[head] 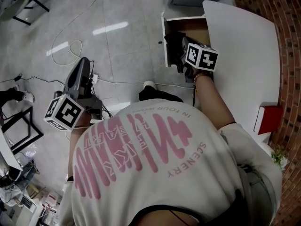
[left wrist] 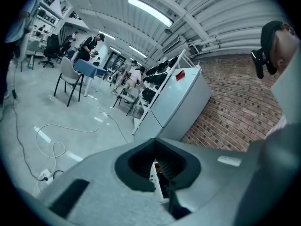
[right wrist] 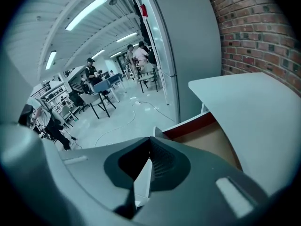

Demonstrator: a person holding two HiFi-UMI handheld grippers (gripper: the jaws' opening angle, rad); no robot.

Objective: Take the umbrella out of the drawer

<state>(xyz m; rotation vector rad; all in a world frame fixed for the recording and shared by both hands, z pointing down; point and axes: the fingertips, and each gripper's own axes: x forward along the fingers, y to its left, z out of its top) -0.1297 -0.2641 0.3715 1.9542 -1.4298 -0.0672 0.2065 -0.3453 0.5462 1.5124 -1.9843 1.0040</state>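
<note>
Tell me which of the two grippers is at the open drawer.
The right gripper: it reaches over the open drawer beside the white tabletop. The left gripper hangs apart from it, over the grey floor.

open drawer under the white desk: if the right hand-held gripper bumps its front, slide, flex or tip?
Likely stiff: the drawer looks like flat board with a white front. It stands pulled out from under the white desk, so a push on the front would probably slide it in, not tip it.

Lab: chairs, shelves, floor cables
</note>
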